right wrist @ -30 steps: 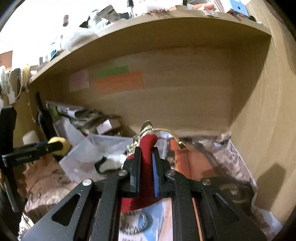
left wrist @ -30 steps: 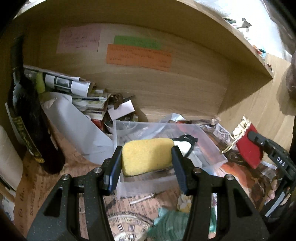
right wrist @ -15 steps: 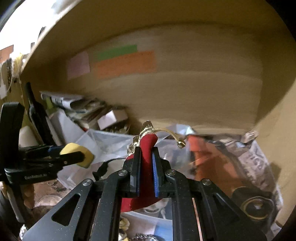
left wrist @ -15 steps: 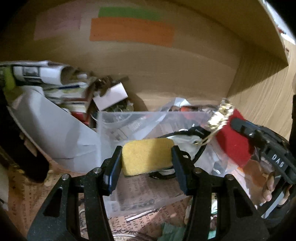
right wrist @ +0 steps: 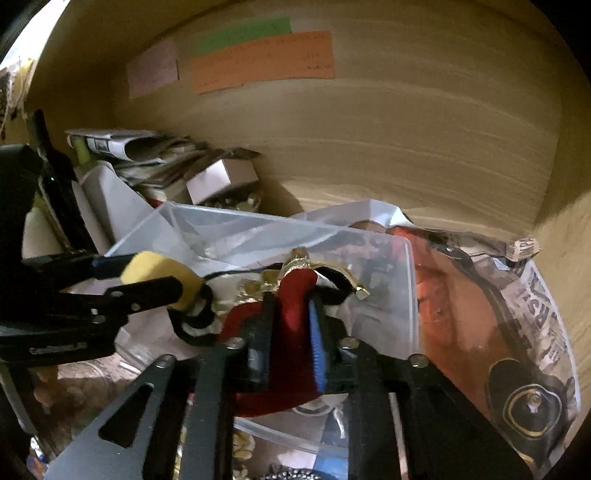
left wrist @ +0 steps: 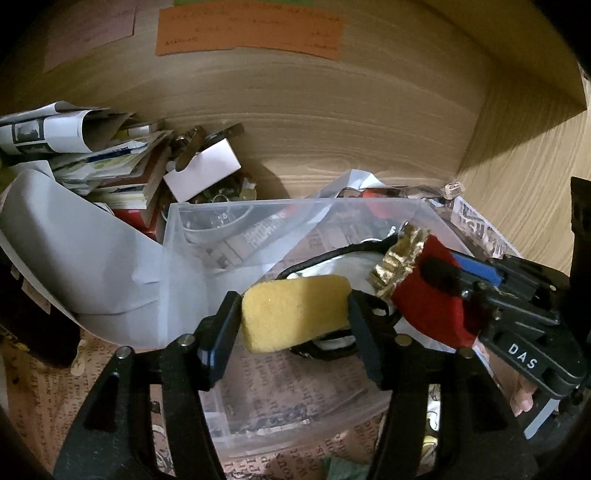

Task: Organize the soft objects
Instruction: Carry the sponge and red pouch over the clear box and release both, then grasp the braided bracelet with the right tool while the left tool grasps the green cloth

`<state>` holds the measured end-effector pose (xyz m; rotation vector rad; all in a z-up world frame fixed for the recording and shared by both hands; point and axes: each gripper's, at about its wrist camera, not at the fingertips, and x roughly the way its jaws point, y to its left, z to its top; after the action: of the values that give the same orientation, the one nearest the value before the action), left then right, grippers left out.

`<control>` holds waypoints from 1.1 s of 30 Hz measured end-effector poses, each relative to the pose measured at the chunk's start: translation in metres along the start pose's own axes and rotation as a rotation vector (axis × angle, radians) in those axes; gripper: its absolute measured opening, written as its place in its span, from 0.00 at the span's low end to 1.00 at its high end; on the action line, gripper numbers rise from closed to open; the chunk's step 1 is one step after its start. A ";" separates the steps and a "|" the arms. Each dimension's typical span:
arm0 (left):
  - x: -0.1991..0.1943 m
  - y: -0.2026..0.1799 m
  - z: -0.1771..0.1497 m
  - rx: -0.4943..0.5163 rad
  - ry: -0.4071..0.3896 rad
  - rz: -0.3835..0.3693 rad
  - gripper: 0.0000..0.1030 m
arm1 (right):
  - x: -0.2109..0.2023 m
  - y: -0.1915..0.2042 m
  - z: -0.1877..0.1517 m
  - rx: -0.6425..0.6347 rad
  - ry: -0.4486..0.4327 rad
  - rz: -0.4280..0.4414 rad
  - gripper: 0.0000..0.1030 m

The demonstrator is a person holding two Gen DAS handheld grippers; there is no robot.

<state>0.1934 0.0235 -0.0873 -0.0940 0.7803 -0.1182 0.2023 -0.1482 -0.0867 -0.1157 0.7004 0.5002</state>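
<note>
Presently both grippers hang over the clear plastic bin (left wrist: 424, 218), each loaded. The left gripper (left wrist: 295, 314), centre-bottom of its own view, is clamped on the yellow sponge (left wrist: 295, 312), pads pressing its two short ends; the sponge sits level and little squashed. The right gripper (right wrist: 291, 328), centre-bottom of its view, pinches a red velvet piece (right wrist: 295, 295) with gold trim (left wrist: 399, 262), jaws nearly together on the thin cloth. In the left view that gripper enters from the right edge, angled toward the centre, the red piece just beside the sponge.

Judgement: the step in hand is dropping both soft items into the bin. A black-and-white soft item (left wrist: 343, 258) already lies inside, under the sponge. To do it well, lower each load below the rim before letting go, and release one at a time, since the two tools are near enough to knock. The gold cord could snag on the jaw.

Outward: paper clutter (left wrist: 92, 155) at upper left, orange note (left wrist: 247, 29) on the wooden back wall.
</note>
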 end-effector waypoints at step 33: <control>-0.086 -0.049 -0.067 0.058 -0.049 -0.105 0.95 | -0.095 0.002 -0.066 -0.031 -0.047 -0.068 0.72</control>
<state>0.0816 -0.0155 -0.0687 -0.0827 0.7222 -0.2368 0.1006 -0.2022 -0.0753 -0.1558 0.6410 0.4474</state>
